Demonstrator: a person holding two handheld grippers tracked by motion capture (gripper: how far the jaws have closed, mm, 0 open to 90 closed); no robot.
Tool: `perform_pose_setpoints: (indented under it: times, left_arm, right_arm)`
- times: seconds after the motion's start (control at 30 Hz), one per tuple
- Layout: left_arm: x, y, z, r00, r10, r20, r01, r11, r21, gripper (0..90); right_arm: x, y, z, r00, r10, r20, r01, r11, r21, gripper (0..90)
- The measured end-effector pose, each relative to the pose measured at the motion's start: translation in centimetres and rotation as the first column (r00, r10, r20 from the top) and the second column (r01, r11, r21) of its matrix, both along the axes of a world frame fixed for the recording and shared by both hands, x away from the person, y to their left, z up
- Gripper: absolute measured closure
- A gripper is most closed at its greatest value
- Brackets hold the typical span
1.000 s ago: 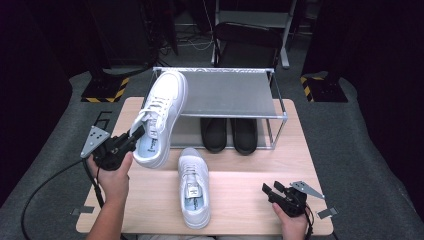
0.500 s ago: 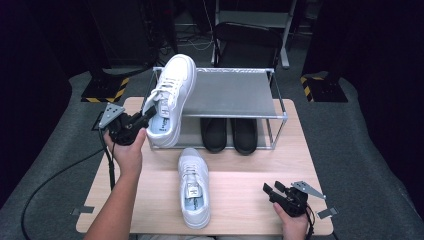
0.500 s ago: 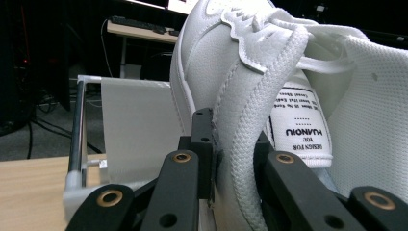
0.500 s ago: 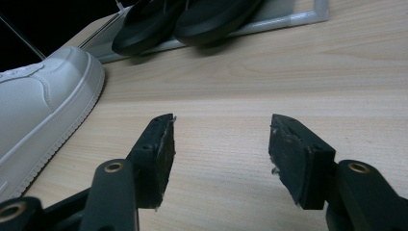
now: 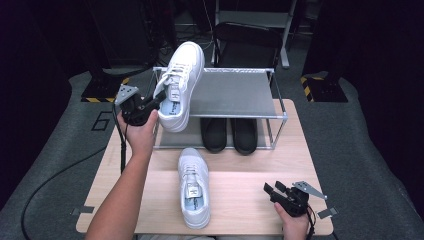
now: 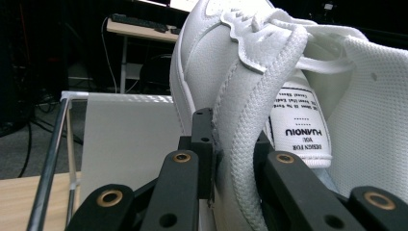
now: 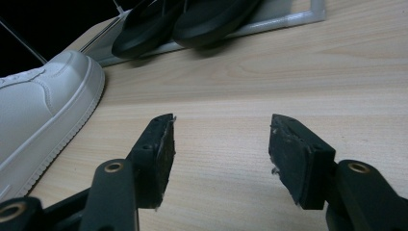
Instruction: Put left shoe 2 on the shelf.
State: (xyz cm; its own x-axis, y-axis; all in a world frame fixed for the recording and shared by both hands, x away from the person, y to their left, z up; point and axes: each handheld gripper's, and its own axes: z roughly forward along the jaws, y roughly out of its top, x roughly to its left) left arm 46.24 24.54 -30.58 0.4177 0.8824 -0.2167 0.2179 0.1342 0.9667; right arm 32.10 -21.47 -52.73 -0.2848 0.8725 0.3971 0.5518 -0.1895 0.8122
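Note:
My left gripper is shut on the collar of a white sneaker, which hangs in the air at the left end of the metal shoe rack, toe pointing away. In the left gripper view the jaws pinch the padded side wall of that white sneaker beside its tongue label. A second white sneaker lies flat on the wooden table, toe toward the rack. My right gripper rests open near the table's front right corner; its jaws stand apart over bare wood, with that second sneaker at their left.
A pair of black shoes sits on the rack's lower level under the grey top shelf. In the right gripper view the black shoes lie ahead. Dark floor, cables and a chair surround the table.
My left hand has carried the white sneaker up and toward the rack, from over the table's left side to the rack's left end. The right gripper has stayed still.

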Motion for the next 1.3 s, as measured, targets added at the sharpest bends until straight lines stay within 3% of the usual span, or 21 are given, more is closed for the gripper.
perform_pose_setpoints:
  times: [0.3, 0.43, 0.77, 1.3]
  left_arm:
    - [1.9, -1.2, 0.5, 0.9999, 0.000, -0.010, 0.000, 1.0000, -0.010, 80.9]
    - [3.2, -1.9, 0.6, 0.9997, 0.002, -0.026, -0.002, 1.0000, 0.009, 80.9]
    - [5.9, -3.8, 0.9, 0.9980, 0.024, -0.059, -0.024, 0.9997, -0.002, 80.8]
    - [8.8, -7.3, 0.7, 0.9899, 0.058, -0.129, -0.057, 0.9983, 0.011, 80.8]
  right_arm:
    - [0.0, -0.2, 0.0, 1.0000, -0.006, -0.001, 0.006, 1.0000, 0.007, 41.8]
    - [0.0, -0.3, 0.0, 1.0000, -0.005, 0.002, 0.005, 1.0000, 0.008, 41.9]
    - [-0.1, -0.4, 0.0, 0.9999, -0.011, 0.006, 0.011, 0.9998, 0.018, 41.8]
    - [-0.4, -0.5, 0.2, 0.9999, -0.006, 0.014, 0.006, 0.9996, 0.027, 41.5]
